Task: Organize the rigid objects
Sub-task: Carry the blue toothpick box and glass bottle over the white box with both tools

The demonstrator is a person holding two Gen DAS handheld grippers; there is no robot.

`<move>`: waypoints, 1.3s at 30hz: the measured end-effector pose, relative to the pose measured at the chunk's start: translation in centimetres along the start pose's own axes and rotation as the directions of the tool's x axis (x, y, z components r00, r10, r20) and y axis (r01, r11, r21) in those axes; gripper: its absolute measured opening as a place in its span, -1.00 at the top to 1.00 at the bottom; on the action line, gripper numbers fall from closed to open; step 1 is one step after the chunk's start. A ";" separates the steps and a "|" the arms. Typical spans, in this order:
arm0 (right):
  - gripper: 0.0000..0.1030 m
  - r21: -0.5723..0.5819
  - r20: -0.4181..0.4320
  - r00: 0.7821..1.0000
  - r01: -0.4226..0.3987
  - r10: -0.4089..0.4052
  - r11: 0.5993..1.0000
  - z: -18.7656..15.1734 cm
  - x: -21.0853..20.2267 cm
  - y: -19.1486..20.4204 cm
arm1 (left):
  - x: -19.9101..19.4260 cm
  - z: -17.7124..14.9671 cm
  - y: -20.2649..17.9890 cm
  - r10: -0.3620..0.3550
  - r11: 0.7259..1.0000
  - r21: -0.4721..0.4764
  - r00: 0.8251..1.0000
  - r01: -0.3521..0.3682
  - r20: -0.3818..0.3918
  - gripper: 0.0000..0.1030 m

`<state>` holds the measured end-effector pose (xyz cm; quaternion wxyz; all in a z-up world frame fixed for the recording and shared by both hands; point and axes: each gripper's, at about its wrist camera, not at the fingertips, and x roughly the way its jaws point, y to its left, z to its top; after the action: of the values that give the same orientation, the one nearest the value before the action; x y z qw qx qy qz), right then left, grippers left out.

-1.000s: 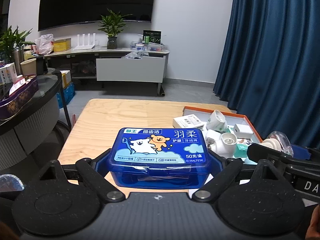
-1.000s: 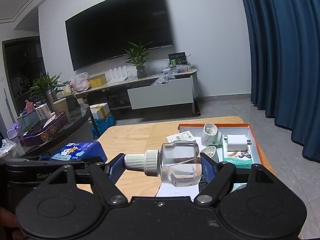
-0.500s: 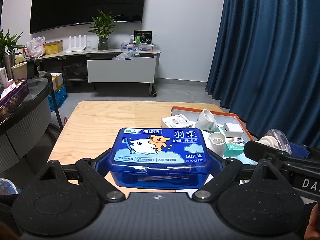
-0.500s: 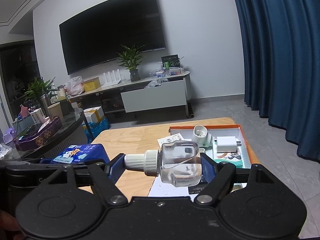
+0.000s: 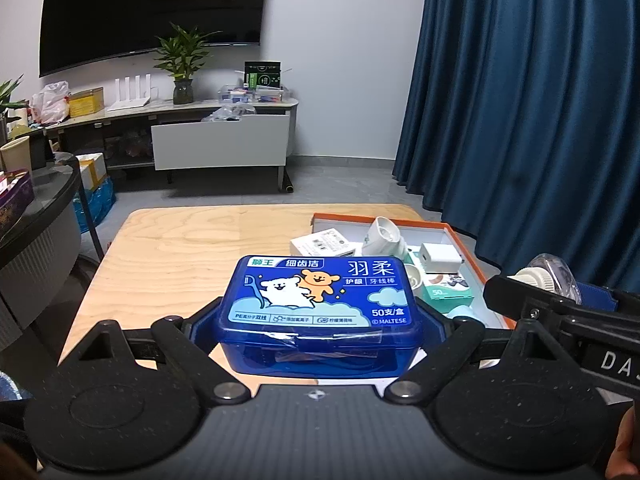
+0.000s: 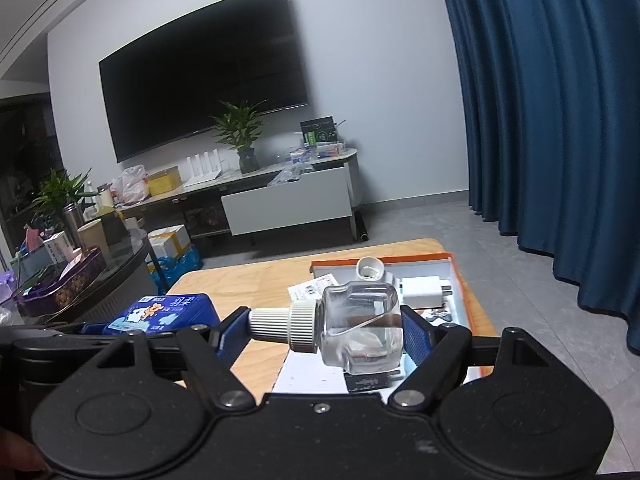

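- Since a second ago we have carried both loads a little across the room: the orange-rimmed tray [image 5: 460, 236] sits more central in the left wrist view now, and the table's far edge sits lower in the right wrist view. Both grips look unchanged.
- Left gripper [image 5: 318, 320]: jaws spread wide and clamped on the long ends of the blue floss-pick box [image 5: 320, 300], held level above the near edge of the wooden table [image 5: 180, 256].
- Right gripper [image 6: 316, 330]: jaws equally wide, pinching the clear bottle [image 6: 360, 326] lengthwise, one pad on the ribbed white cap [image 6: 280, 324], the other on the base. It hangs above the tray's near end.
- Risk, our judgement: the bottle is caught end to end on a narrow cap; a tilt or bump could pivot it out. Liquid inside tells us a drop might leak or crack.
- Risk: the two grippers ride close together, so crossing over the tray could knock them.
- Tray already crowded with a white charger [image 5: 438, 258], white sockets and small cartons; little free floor for the box.
- Box looks: translucent blue, hinged lid, cartoon bear label, hard and slick-sided.
- Bottle looks: squarish clear body, partly filled.
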<state>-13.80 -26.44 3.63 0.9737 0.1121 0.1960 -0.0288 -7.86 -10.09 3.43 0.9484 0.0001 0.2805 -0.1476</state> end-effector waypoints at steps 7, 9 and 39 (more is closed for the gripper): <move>-0.80 0.015 0.007 1.000 0.021 -0.021 1.000 0.0 -0.4 -1.0 | 0.5 0.1 -0.8 -0.016 1.000 0.016 1.000 0.016 -0.007 -0.83; -0.80 0.019 0.006 1.000 0.024 -0.024 1.000 -0.1 -0.4 -1.2 | 0.6 0.1 -0.9 -0.017 1.000 0.019 1.000 0.018 -0.010 -0.83; -0.80 0.072 -0.015 0.996 0.089 -0.088 0.993 0.4 1.7 -3.4 | 3.5 0.0 -2.9 -0.078 0.995 0.049 0.994 0.082 -0.077 -0.83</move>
<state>-12.47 -29.90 2.63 0.9656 0.1389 0.2055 -0.0784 -5.87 -13.85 1.83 0.9302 0.0189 0.3119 -0.1927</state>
